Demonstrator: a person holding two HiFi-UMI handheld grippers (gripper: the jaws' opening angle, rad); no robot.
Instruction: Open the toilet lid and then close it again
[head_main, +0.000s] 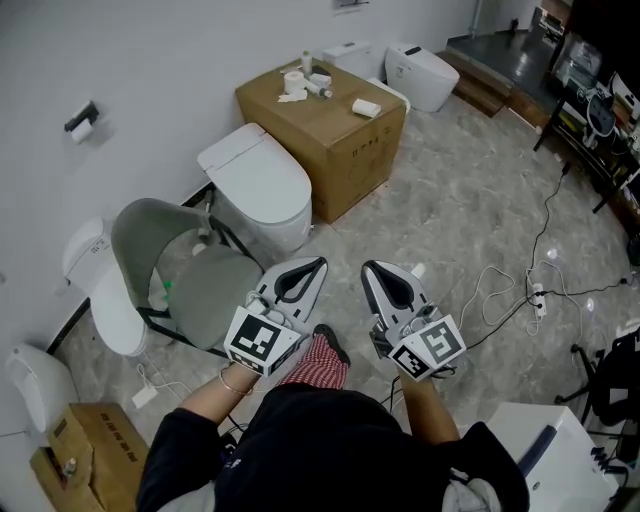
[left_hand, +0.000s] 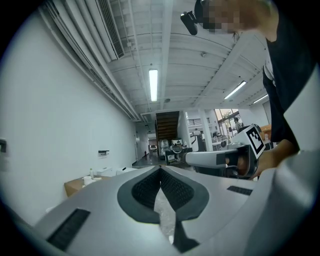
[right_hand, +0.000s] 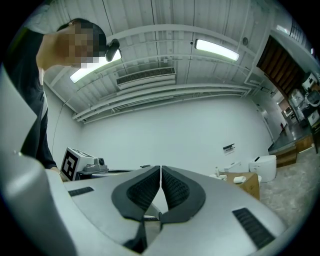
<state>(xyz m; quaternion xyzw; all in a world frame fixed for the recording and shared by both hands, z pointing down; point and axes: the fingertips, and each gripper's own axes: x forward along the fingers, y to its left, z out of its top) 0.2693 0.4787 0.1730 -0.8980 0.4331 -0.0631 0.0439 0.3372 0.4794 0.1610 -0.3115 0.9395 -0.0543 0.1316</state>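
White toilet lid lies closed, well beyond the clenched, empty left hand-held gripper and right hand-held gripper.

1. Large cardboard box against white wall.
2. Right of box, grey marbled floor, crossed by black cable and white power strip.
3. Near side of box, leftward, grey tub chair.
4. Overhead, fluorescent tube on white ceiling.

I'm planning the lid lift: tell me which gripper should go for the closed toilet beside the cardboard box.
Left, probably. The left gripper is nearer the toilet, whose closed lid lies ahead to its left; the right gripper would have to cross over it. Both have jaws together, empty.
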